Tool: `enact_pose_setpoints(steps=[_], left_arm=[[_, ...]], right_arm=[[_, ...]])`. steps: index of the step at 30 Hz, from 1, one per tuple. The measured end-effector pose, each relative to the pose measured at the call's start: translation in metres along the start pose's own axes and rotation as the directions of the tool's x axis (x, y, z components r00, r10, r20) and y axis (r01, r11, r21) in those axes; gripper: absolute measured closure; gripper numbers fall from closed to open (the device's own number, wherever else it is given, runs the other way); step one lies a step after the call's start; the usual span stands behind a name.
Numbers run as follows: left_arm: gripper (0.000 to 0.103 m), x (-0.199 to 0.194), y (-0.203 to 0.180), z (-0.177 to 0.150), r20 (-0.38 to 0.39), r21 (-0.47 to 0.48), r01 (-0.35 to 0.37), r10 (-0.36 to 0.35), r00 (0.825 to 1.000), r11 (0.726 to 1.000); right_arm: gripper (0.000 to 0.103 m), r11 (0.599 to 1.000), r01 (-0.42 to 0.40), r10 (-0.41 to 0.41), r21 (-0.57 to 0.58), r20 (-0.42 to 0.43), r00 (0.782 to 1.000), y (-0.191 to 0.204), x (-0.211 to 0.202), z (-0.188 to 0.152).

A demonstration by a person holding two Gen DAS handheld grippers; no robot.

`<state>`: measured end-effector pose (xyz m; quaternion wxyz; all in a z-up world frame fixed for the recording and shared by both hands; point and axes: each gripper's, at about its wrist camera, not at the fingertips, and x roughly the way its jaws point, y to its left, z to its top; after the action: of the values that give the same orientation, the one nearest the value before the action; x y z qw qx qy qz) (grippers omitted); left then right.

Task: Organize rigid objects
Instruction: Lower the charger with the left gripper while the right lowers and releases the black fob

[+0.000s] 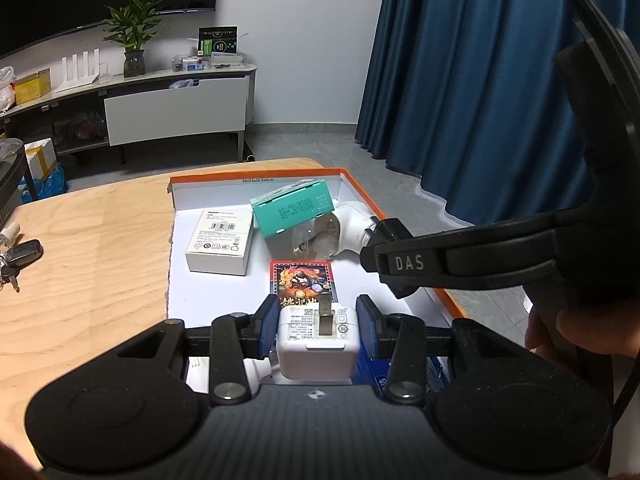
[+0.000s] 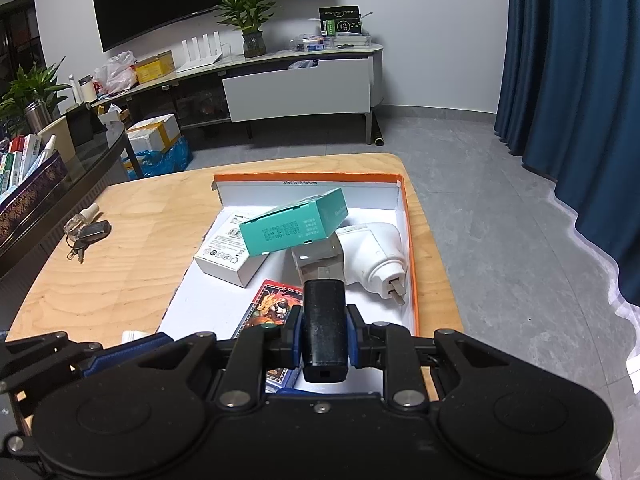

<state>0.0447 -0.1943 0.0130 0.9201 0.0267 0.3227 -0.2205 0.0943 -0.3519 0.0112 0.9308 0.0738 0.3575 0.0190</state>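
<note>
An orange-rimmed white tray (image 1: 256, 178) (image 2: 408, 216) lies on the wooden table. In it are a white box (image 1: 220, 246) (image 2: 228, 256), a teal box (image 1: 292, 208) (image 2: 294, 226) leaning on it, a white plug device (image 2: 376, 248) (image 1: 352, 228) and a red card pack (image 1: 302, 278) (image 2: 272, 306). My left gripper (image 1: 318, 326) stands around a white charger (image 1: 318, 340) over the tray's near end; a gap shows at its right pad. My right gripper (image 2: 323, 334) is shut on a black block (image 2: 323, 324) above the tray, and shows in the left wrist view (image 1: 460, 260).
A key fob with keys (image 1: 18, 258) (image 2: 90, 234) and a small bottle (image 2: 80, 218) lie on the table's left side. A blue box (image 1: 400, 372) sits under the left gripper. A TV cabinet (image 2: 296, 84) stands behind, a blue curtain (image 2: 580, 80) to the right.
</note>
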Motion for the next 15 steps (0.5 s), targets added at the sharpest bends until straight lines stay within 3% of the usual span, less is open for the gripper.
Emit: enact_pose_setpoints(steps=[15], left_arm=[[0.061,0.0011,0.0063,-0.0051,-0.019,-0.019,0.001,-0.001,1.0,1.0]], right_arm=[[0.076,1.0,-0.001,0.001,-0.004,-0.011,1.0,0.0039,0.0074,0.0027]])
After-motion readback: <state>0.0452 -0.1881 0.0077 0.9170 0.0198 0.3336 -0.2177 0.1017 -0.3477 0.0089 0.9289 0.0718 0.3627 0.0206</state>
